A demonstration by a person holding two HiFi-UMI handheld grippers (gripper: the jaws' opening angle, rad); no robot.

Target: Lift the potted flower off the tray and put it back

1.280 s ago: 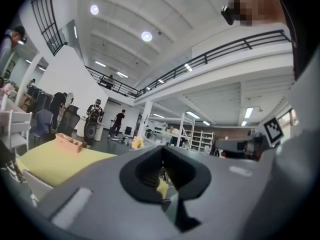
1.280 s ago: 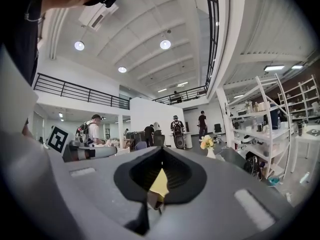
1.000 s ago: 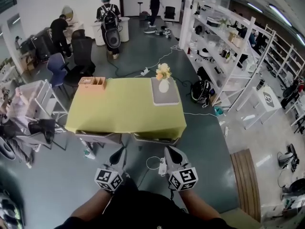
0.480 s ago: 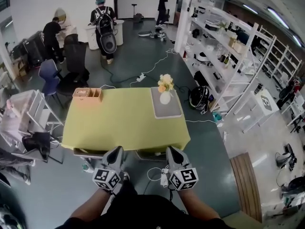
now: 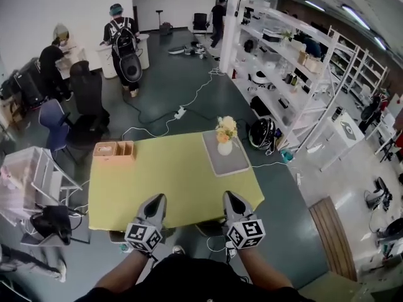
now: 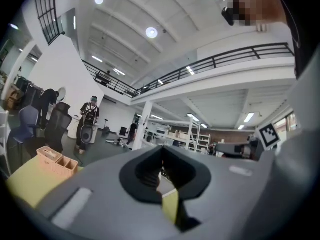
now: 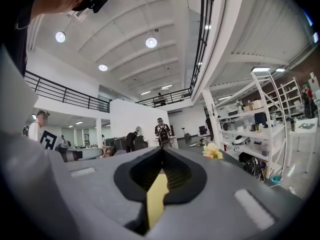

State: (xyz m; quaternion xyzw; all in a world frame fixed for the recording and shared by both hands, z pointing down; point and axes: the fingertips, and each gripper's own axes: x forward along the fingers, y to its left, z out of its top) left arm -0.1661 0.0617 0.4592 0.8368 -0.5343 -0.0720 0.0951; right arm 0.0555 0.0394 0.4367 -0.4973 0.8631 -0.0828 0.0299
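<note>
Left tongs (image 5: 157,199) and right tongs (image 5: 230,197), closed and empty, now reach the surface (image 5: 164,175) edge; potted flower (image 5: 225,134) remains on tray (image 5: 238,164), ungrasped.

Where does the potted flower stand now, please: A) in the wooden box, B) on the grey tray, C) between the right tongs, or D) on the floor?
B: the potted flower stands on the grey tray at the yellow table's far right corner.
</note>
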